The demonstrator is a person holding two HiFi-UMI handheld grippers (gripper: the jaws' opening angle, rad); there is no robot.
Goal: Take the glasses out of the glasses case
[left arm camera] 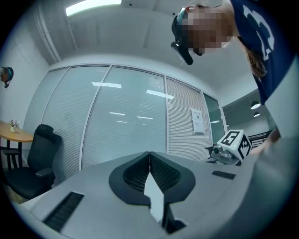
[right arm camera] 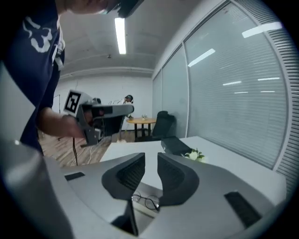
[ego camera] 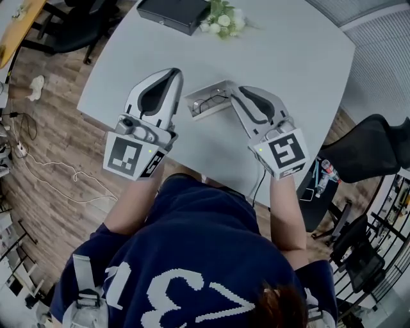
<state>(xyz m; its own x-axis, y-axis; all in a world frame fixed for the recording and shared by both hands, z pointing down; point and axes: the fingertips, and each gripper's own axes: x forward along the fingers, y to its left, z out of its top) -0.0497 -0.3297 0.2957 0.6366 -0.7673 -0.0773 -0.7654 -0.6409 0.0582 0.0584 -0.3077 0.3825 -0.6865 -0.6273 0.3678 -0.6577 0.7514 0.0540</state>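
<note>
Grey left gripper (left arm camera: 149, 155), jaws clenched together on nothing, aimed at window blinds per left gripper view; grey right gripper (right arm camera: 151, 158), jaws parted, empty, over open pale rectangular glasses case (ego camera: 195, 102) on light grey table (ego camera: 295, 64); thin wire-rimmed round glasses (right arm camera: 145, 201) lying inside, plain only in right gripper view; white flower sprig (ego camera: 223, 19), black box (ego camera: 172, 11) beyond

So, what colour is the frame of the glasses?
Dark, thin wire. The glasses show best in the right gripper view.

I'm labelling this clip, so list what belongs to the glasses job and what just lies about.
Job: glasses case; glasses inside it; right tool, open, aimed at them; left tool, shut.
Lying about: black box; flowers; office chair.
</note>
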